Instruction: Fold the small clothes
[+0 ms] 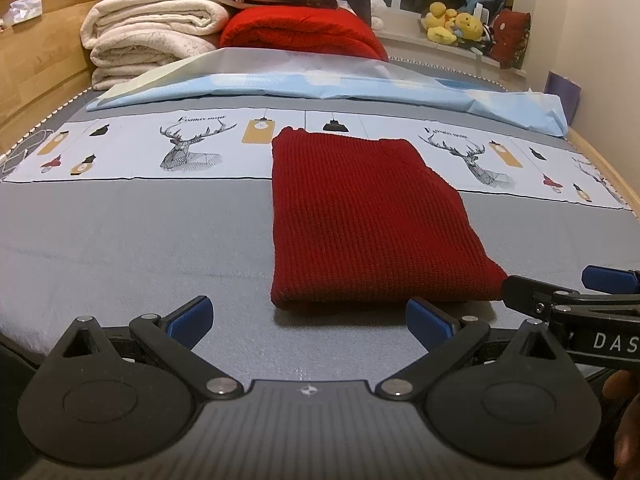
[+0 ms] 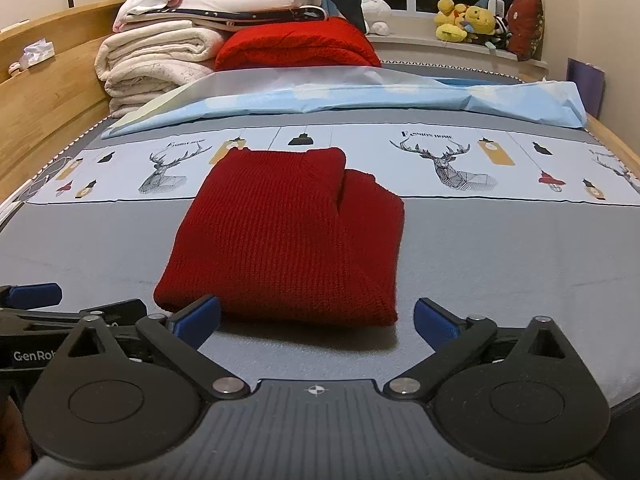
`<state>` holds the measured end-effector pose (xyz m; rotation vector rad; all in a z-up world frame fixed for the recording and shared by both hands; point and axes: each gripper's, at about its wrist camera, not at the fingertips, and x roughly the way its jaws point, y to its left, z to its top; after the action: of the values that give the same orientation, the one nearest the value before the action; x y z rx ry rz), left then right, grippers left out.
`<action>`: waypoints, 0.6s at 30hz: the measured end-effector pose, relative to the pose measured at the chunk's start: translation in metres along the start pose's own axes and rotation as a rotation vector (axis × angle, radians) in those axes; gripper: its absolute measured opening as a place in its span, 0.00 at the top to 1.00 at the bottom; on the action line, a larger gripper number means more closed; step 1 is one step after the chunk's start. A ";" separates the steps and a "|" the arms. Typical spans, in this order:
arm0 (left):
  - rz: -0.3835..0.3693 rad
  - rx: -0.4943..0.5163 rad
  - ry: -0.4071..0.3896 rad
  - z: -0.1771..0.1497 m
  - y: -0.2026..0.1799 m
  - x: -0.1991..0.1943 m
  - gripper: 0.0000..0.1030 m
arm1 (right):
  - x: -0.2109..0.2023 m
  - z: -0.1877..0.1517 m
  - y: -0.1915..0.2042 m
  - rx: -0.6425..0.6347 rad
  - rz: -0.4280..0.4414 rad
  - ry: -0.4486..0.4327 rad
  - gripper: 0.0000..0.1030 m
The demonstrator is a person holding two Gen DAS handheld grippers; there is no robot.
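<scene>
Red knit garment [image 1: 360, 220] lies folded on the grey bed sheet [image 1: 140, 240], roughly mid-bed, its far edge overlapping the printed deer strip [image 1: 188, 148]. Looks like a compact rectangle w/ a thick doubled near edge; from the right wrist view a second flap sits tucked along its right side, so at least a couple of folds are in.

Left tongs [image 1: 310, 320] stand wide apart, nothing between the pads, hovering just short of the garment's near edge. Right tongs [image 2: 318, 318] likewise spread wide and empty; the near edge of the knit sits just beyond them, not pinched. Both point down at the bed, side by side, each visible at the edge of the other's view.

Judgement: this piece is basically done, maybe one more halving or a tidy-up of the right flap left, can't say for sure. No other small unfolded clothes visible on the sheet. Stacked blankets [image 1: 152, 36] and a red quilt [image 1: 300, 32] at the bed's far end look like bedding, prob. not part of the job.
</scene>
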<state>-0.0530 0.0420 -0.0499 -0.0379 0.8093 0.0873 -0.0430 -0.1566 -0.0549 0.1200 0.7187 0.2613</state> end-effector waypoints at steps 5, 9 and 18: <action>0.001 0.002 -0.003 0.000 0.000 0.000 0.01 | 0.000 0.000 0.000 -0.005 -0.002 -0.003 0.01; 0.001 0.005 -0.004 0.000 0.000 0.000 0.01 | 0.000 0.000 0.000 -0.005 -0.003 -0.003 0.01; 0.002 0.008 -0.005 0.000 0.001 0.001 0.01 | 0.001 -0.001 0.001 -0.006 -0.003 -0.004 0.01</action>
<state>-0.0520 0.0432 -0.0503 -0.0298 0.8048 0.0862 -0.0432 -0.1558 -0.0556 0.1133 0.7143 0.2602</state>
